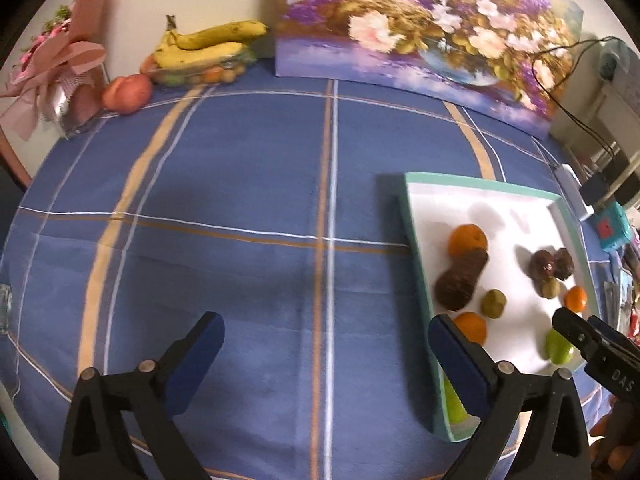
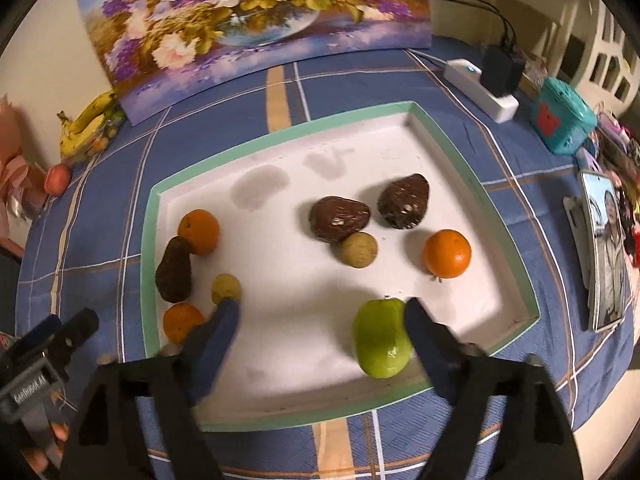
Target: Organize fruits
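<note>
Both wrist views face the painting [image 1: 420, 20], sharing the tray [image 2: 148, 240].

Blk grippers, blue-padded fingers [image 1: 460, 364], silver screws.

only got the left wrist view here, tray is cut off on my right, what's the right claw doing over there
Observer: The right claw is open over the tray, with a green fruit lying against its right finger.
Operator: is it gripping that fruit
Observer: No, its other finger is well apart, near a small yellow-green fruit.
Operator: what's past the tray's right side
Observer: A phone showing a photo lies on the tablecloth there.
Operator: and behind it
Observer: A white power strip with a black adapter plugged in, beside a teal box.
</note>
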Demonstrator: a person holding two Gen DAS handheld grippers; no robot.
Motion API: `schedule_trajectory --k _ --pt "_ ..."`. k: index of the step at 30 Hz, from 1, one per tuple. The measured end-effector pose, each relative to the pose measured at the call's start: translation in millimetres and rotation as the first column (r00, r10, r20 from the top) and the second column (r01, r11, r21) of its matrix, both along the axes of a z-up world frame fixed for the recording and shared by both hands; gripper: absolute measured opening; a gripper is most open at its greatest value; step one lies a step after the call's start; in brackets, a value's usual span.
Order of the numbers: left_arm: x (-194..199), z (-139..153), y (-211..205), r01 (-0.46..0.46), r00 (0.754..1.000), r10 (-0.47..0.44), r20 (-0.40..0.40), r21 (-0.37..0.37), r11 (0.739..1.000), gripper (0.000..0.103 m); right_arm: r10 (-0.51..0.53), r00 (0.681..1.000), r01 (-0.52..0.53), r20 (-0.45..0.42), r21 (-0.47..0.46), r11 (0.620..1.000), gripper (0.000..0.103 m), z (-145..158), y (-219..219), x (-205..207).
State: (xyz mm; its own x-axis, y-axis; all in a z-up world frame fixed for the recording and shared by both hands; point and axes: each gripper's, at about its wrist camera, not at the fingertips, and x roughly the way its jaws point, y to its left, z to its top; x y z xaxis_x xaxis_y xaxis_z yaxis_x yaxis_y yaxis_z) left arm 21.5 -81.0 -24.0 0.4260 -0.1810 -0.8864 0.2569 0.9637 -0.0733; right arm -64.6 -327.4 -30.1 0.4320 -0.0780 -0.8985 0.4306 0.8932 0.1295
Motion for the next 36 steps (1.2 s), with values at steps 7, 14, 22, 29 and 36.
schedule_trajectory --k 7,14,22,29,36 --pt "-5 16 30 -0.031 0.998 0.033 0.054 -0.024 0.999 0.103 0.04 0.998 -0.04 0.037 -0.024 0.999 0.092 8 20 -2" --pt "-29 37 49 0.005 0.991 -0.002 0.131 -0.024 1.0 0.103 0.082 0.994 -0.078 0.073 -0.064 0.995 0.092 22 43 -14" --pt "-55 54 52 0.003 0.972 -0.022 0.235 0.078 0.997 0.103 0.107 0.988 -0.095 0.112 -0.104 0.99 0.092 33 59 -30" --pt "-58 50 49 -0.033 0.978 0.002 0.209 0.146 0.989 0.103 0.12 0.984 -0.104 0.132 -0.122 0.987 0.092 40 68 -39" --pt "-53 39 52 -0.046 0.989 0.024 0.144 0.157 0.986 0.103 0.133 0.983 -0.116 0.129 -0.125 0.985 0.092 40 71 -38"
